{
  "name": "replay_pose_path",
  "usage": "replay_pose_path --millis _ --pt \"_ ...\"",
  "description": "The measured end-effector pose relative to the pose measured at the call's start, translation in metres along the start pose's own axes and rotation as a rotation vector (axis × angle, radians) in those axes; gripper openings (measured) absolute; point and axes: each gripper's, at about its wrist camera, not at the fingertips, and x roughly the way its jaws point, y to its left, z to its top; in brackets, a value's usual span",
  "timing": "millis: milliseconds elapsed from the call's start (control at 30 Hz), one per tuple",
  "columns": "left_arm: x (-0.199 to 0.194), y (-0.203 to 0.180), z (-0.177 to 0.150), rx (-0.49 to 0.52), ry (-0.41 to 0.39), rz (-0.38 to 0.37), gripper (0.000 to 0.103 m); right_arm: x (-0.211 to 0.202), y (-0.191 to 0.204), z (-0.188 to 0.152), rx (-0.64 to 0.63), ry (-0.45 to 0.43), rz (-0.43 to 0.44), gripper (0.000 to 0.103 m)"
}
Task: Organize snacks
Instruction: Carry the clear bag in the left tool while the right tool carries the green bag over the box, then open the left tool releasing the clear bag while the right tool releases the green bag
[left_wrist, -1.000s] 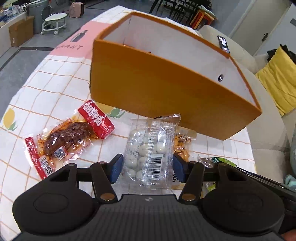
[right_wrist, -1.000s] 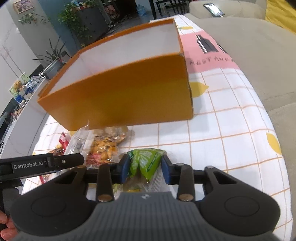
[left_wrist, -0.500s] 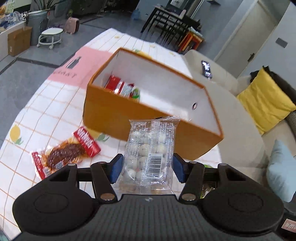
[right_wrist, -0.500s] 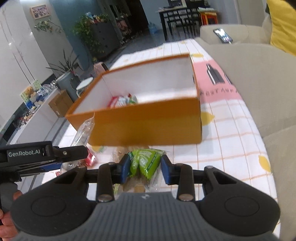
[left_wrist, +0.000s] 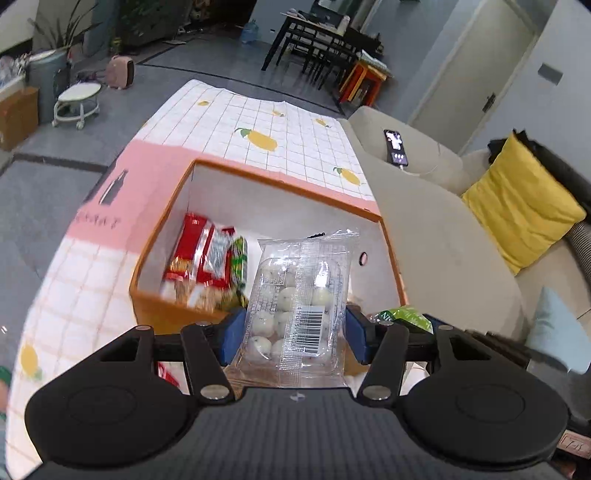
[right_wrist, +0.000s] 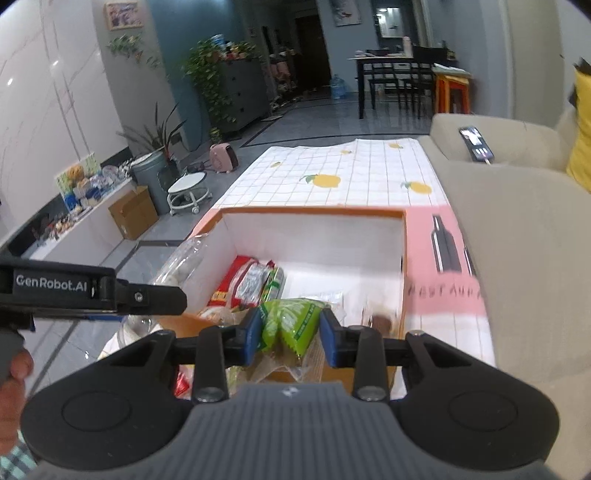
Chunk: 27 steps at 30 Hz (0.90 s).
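My left gripper (left_wrist: 293, 338) is shut on a clear pack of white round sweets (left_wrist: 299, 295), held above the near edge of the orange box (left_wrist: 258, 173). My right gripper (right_wrist: 288, 338) is shut on a green snack packet (right_wrist: 290, 319), held over the same box (right_wrist: 314, 211). The box has white inner walls and holds red snack packets (left_wrist: 197, 258) and a green one (left_wrist: 239, 264) at its left side; they also show in the right wrist view (right_wrist: 242, 282). The left gripper's arm (right_wrist: 92, 290) shows at the left of the right wrist view.
The box stands on a checked lemon-print cloth (left_wrist: 258, 122) with a pink panel (left_wrist: 122, 199). A beige sofa (left_wrist: 436, 236) with a phone (left_wrist: 396, 147) on its arm and a yellow cushion (left_wrist: 517, 203) lies to the right. A red packet (left_wrist: 168, 373) lies on the cloth under my left gripper.
Both grippers have risen and moved forward with their packets, from low in front of the box's side to above its open top. The box's inside is now visible.
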Motion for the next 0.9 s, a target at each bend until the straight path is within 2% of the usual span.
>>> replay_pose_path --millis 200,333,400,600,767,900 --pt "0.036 -0.010 0.033 0.075 0.054 0.033 0.065 0.046 -0.013 0.031 -0.071 0.089 -0.018 0.030" --pt "0.071 -0.005 0.048 0.067 0.145 0.002 0.065 0.084 -0.024 0.044 -0.109 0.173 -0.003 0.030" --pt "0.088 -0.005 0.053 0.086 0.183 -0.007 0.065 0.101 -0.026 0.048 -0.132 0.216 0.003 0.030" --pt "0.144 0.001 0.068 0.103 0.270 0.030 0.065 0.156 -0.028 0.057 -0.282 0.340 0.034 0.030" --pt "0.178 0.008 0.076 0.082 0.319 0.027 0.065 0.198 -0.037 0.067 -0.321 0.416 0.044 0.029" --pt "0.196 0.007 0.078 0.122 0.350 0.080 0.066 0.221 -0.039 0.073 -0.359 0.457 0.036 0.028"
